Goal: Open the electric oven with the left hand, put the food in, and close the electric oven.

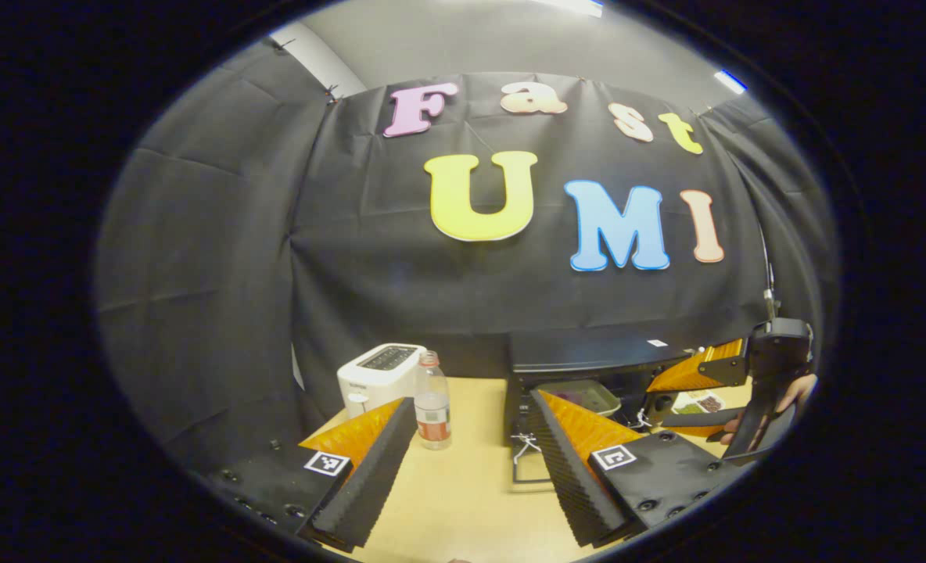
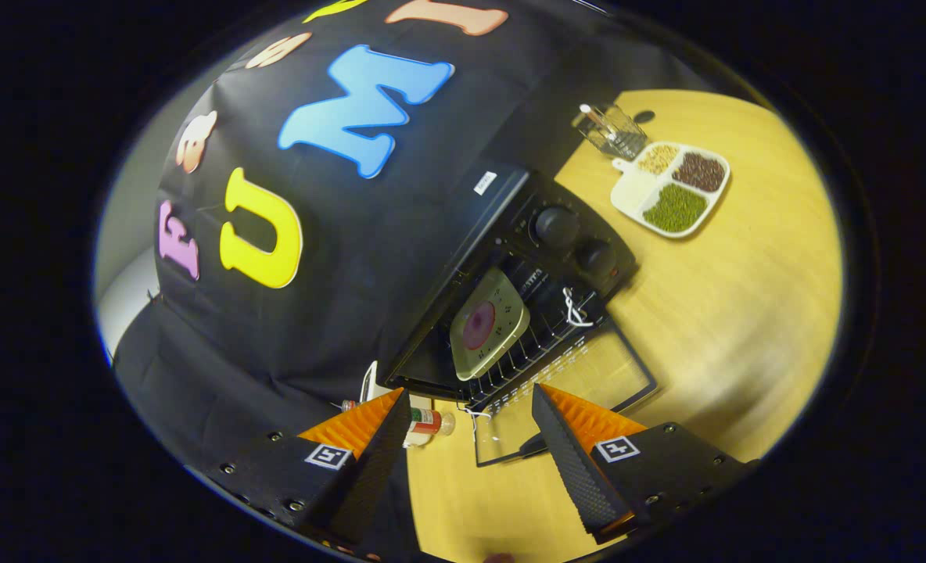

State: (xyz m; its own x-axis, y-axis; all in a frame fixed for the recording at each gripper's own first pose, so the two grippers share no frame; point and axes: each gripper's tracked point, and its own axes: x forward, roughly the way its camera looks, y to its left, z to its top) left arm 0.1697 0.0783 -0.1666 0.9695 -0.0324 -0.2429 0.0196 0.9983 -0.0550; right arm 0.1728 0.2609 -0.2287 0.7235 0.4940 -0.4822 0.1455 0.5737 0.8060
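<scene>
oven (image 2: 510, 234): black, black knobs
food tray (image 2: 488, 324): pale green, pink round centre, possibly printed
toaster (image 1: 377, 375): white
bottle (image 1: 432, 403): clear, red label
divided dish (image 2: 670, 188): white; green, dark red, beige fillings
desk (image 2: 744, 297): light wood

My view shows a wooden table (image 2: 744, 297). Along its back edge sit a white toaster (image 1: 375, 377), a bottle (image 1: 432, 400), the black oven (image 2: 525, 258), a divided dish (image 2: 672, 188) and a glass (image 2: 610, 129).
</scene>
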